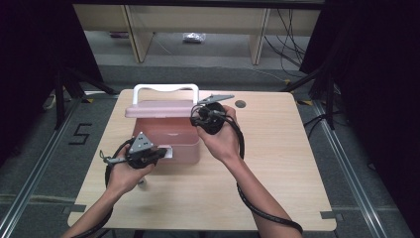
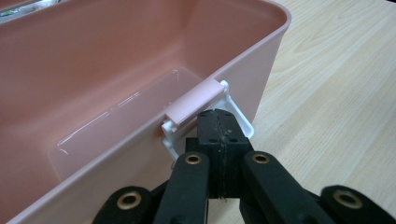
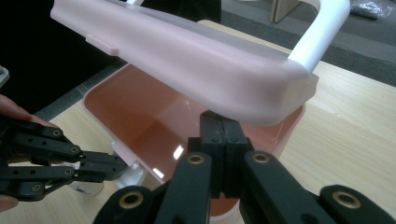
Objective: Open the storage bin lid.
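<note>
A pink storage box [image 1: 168, 138] stands at the back left of the table, its inside bare [image 2: 93, 70]. Its pink lid [image 1: 158, 109] with a white handle [image 1: 166, 88] is raised and tilted above the box. My right gripper [image 3: 223, 123] is shut, and its tips sit right under the lid's near edge [image 3: 196, 65], beside the handle [image 3: 322, 32]. My left gripper [image 2: 219, 116] is shut with nothing between its jaws. Its tips rest against the white latch [image 2: 240, 119] and pink tab [image 2: 194, 100] on the box's front wall. The left gripper [image 3: 116, 165] also appears low in the right gripper view.
The wooden table [image 1: 277, 163] stretches bare to the right and front of the box. A round cable hole [image 1: 240, 103] sits near its back edge. Both forearms come in from the front edge, with cables trailing. Wooden shelf legs stand on the floor beyond.
</note>
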`<act>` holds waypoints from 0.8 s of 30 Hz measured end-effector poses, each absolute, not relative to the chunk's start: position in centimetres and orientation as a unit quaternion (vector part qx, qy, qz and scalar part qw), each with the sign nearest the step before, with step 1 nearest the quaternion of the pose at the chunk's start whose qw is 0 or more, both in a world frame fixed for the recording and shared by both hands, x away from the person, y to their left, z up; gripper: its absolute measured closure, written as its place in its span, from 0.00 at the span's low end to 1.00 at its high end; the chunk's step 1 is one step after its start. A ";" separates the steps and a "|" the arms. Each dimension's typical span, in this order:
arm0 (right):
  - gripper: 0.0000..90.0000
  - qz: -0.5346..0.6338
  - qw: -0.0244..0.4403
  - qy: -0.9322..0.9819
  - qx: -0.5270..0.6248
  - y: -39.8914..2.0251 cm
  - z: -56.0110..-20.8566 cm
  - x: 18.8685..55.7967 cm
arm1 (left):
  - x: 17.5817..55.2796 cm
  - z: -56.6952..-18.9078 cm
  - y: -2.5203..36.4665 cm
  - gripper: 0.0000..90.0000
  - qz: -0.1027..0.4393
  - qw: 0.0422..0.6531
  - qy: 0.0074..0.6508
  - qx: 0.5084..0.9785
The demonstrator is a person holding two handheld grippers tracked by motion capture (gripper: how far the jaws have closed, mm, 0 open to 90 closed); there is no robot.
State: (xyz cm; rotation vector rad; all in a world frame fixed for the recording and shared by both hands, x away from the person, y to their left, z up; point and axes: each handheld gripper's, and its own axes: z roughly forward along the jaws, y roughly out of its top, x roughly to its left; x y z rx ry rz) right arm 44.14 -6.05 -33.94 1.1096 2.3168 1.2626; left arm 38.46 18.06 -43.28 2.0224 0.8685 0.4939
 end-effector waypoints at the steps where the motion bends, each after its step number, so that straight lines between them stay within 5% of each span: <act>1: 1.00 0.437 0.135 0.801 0.386 -6.1 -33.9 44.1 | 38.4 -43.3 18.0 1.00 0.200 0.426 0.349 0.811; 24: 1.00 0.465 0.185 0.771 0.395 -5.9 -33.0 45.9 | 38.5 -43.3 18.1 1.00 0.198 0.428 0.348 0.810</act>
